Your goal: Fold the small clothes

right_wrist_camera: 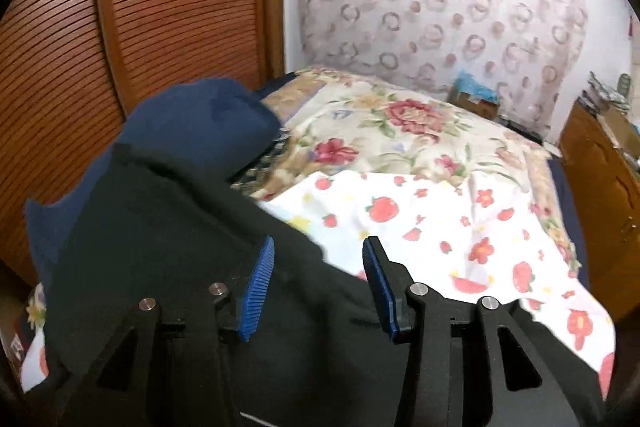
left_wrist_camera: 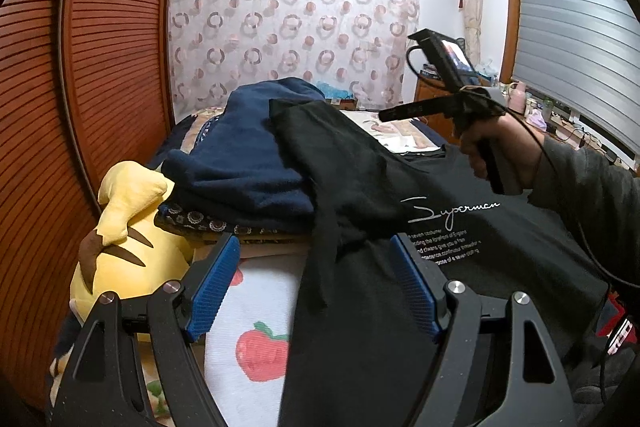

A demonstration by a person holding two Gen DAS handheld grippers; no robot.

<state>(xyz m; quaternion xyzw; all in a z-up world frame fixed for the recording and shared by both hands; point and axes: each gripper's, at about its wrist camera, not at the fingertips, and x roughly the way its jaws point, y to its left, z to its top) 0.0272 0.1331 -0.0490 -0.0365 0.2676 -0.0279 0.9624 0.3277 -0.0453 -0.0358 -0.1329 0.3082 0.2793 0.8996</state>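
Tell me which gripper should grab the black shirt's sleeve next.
Left, probably. The left gripper is open with the black shirt sleeve between its fingers; the right gripper is open over its edge.

L wrist: low, close over bed | R wrist: same | shared: black shirt (left_wrist_camera: 360, 187)

Black tee (left_wrist_camera: 460, 227), white "Superman" print up, spread rumpled on near bed; one sleeve flopped far-left onto navy garment (left_wrist_camera: 248, 155), which lies bunched, far left of it

The black T-shirt (left_wrist_camera: 460, 227) bears white script "Superman"; the small lines beneath are only partly legible
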